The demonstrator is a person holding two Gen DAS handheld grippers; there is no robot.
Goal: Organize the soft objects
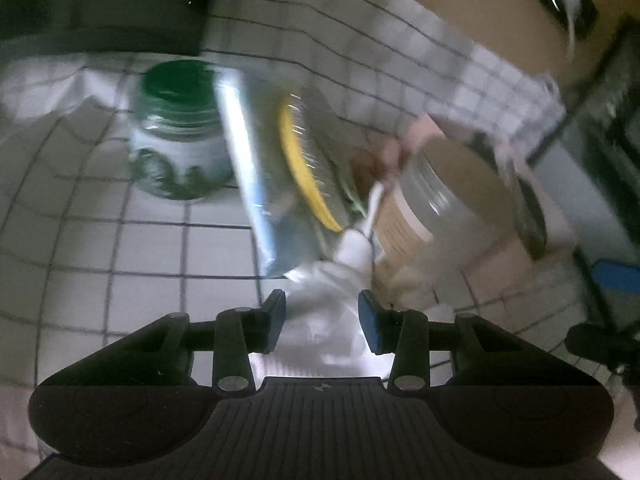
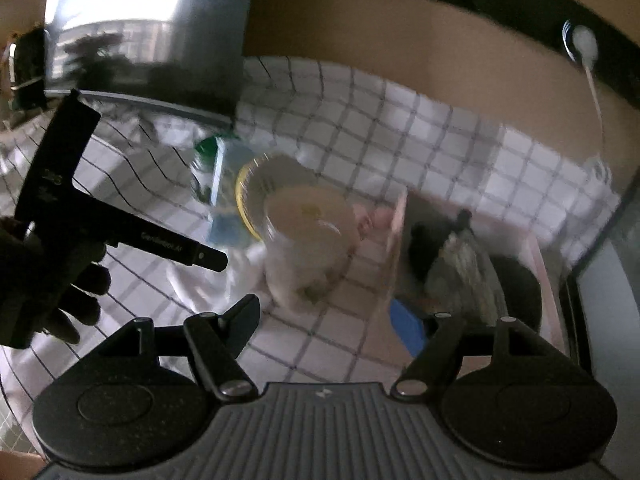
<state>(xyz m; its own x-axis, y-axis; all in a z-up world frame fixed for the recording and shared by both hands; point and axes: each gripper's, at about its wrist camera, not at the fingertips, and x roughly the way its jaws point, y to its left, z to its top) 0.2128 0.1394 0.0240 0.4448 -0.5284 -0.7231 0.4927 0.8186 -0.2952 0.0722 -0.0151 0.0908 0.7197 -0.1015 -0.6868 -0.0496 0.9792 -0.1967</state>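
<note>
In the left wrist view, the left tongs are standing open, their blue-padded tips either side of a crumpled white cloth lying on the desk covered by a white grid-checked tablecloth; whether the pads are touching it I cannot tell. Beyond the cloth are standing a green-lidded glass jar, a silvery foil pouch and a clear jar with a tan label, all blurred.

In the right wrist view, the right tongs are hanging wide open and holding nothing, above the tablecloth. The white cloth is lying left of the tan-labelled jar. A pink open box is sitting to the right, holding dark, blurred items.
</note>
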